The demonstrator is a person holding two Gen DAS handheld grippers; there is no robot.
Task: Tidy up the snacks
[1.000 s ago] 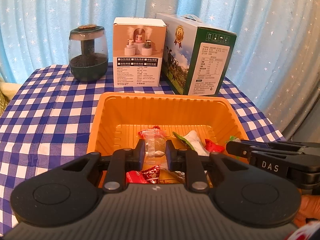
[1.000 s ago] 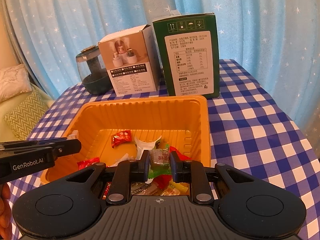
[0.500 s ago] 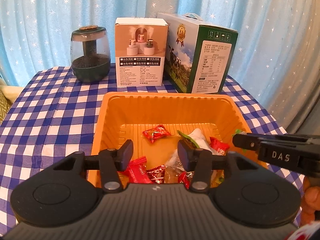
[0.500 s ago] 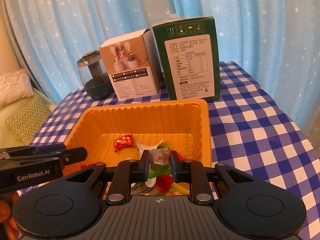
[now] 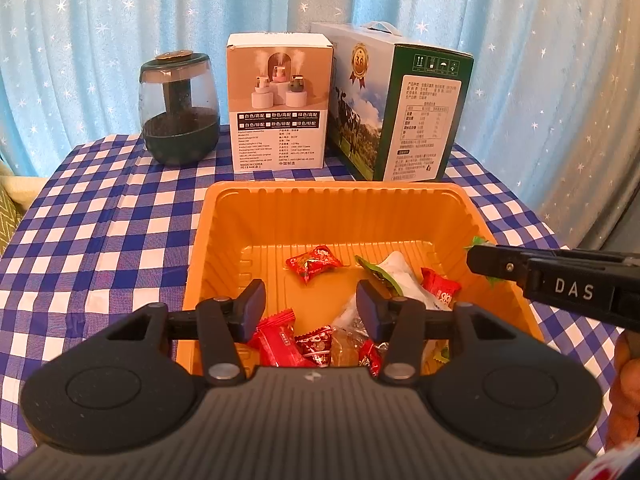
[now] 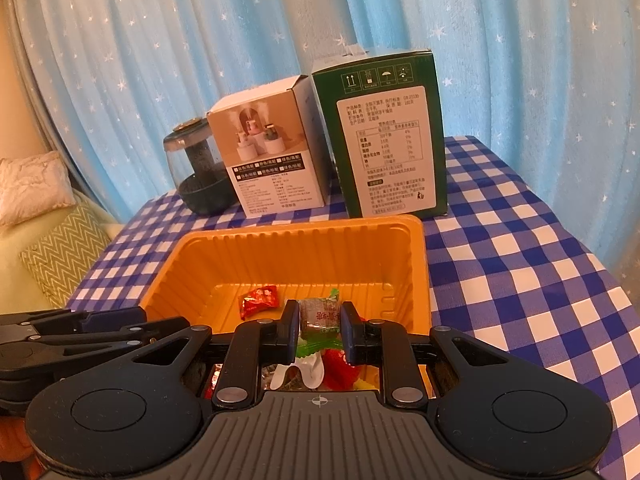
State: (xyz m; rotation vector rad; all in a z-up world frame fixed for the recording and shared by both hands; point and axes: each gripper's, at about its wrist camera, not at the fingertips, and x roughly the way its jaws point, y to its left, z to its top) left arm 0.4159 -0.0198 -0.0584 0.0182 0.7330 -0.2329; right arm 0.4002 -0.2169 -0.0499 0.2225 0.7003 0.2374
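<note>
An orange plastic tray [image 5: 332, 208] on the checked table holds several wrapped snacks, among them a red candy [image 5: 314, 262] and a white packet [image 5: 400, 270]. My left gripper [image 5: 310, 302] is open and empty above the tray's near end. My right gripper [image 6: 319, 320] is shut on a green-wrapped brown snack [image 6: 320, 316] and holds it over the tray [image 6: 296, 236]. The right gripper also shows in the left wrist view [image 5: 560, 280], at the tray's right rim. The left gripper shows in the right wrist view [image 6: 80, 332].
At the back of the table stand a dark glass jar [image 5: 178, 108], a white humidifier box [image 5: 278, 108] and a green milk carton [image 5: 396, 108]. Blue star curtains hang behind. A cushioned seat [image 6: 48, 248] lies off the table's left edge.
My left gripper opened and let go of a clear-wrapped snack into the tray, then rose a little. My right gripper kept its hold on the green-wrapped snack and lifted slightly.
</note>
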